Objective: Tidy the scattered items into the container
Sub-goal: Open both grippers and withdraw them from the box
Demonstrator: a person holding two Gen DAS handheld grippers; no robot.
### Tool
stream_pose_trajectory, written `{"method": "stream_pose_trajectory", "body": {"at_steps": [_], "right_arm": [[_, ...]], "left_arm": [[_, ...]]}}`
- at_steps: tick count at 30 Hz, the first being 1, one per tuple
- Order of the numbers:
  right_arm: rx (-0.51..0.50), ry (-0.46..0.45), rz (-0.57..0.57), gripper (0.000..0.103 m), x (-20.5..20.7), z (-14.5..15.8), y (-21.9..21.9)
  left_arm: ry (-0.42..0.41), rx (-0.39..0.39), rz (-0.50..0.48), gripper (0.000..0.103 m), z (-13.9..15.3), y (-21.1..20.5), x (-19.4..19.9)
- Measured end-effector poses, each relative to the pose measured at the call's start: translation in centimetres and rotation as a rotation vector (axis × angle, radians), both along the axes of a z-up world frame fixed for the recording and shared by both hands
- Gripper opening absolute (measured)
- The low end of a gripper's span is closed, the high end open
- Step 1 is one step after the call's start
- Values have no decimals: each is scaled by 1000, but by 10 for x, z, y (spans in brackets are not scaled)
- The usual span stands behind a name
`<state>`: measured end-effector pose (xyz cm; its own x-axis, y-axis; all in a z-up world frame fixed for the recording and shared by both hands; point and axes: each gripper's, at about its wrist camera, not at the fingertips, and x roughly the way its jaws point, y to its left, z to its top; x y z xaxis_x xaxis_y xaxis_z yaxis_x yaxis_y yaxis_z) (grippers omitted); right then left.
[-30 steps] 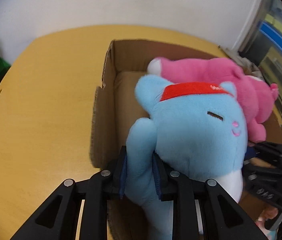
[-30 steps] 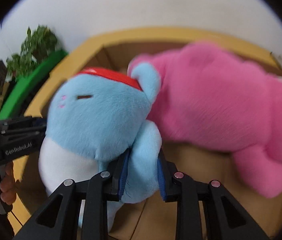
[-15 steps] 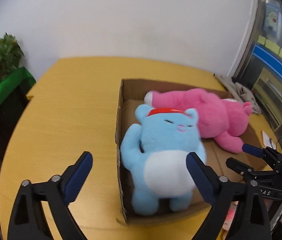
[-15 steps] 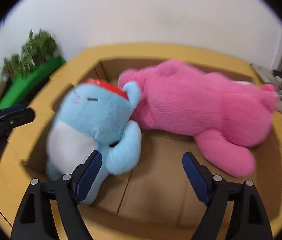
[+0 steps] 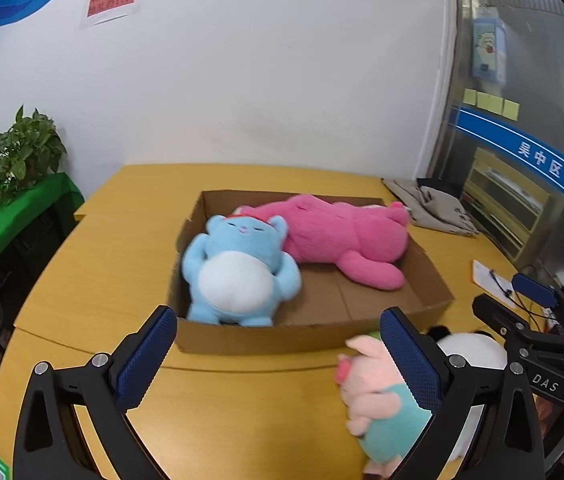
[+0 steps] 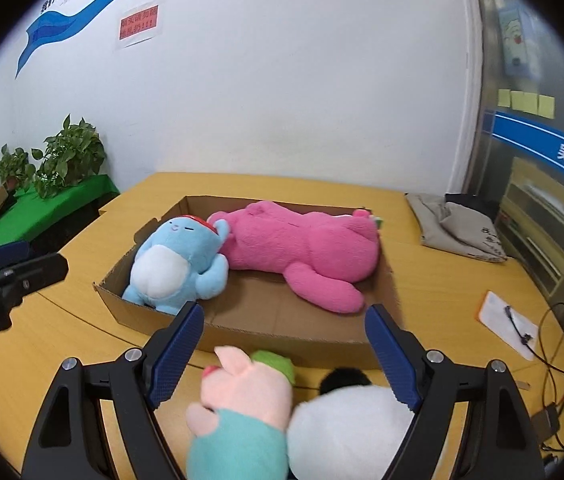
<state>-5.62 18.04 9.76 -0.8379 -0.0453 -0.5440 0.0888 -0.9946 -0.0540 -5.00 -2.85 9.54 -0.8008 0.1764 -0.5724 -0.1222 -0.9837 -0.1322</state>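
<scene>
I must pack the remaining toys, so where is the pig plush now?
The pig plush lies on the table outside the cardboard box, just before its near wall, with the panda plush at its right.

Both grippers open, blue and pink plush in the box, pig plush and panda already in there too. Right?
Not quite. The pig plush and panda lie on the table in front of the box, as the right wrist view shows. The rest holds: blue plush and pink plush are inside, and the left gripper and right gripper are open.
</scene>
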Motion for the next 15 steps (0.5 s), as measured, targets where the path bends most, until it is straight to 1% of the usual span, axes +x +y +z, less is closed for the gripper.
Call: {"method": "stream_pose_trajectory", "body": {"at_steps": [6,15], "right_arm": [[2,11,-20,83,22,5,14],[11,-1,-21,83,20,-1,18]], "left_arm": [[-6,-4,-42,103,0,20,11],[-39,-1,-45,103,-10,25,10]]}}
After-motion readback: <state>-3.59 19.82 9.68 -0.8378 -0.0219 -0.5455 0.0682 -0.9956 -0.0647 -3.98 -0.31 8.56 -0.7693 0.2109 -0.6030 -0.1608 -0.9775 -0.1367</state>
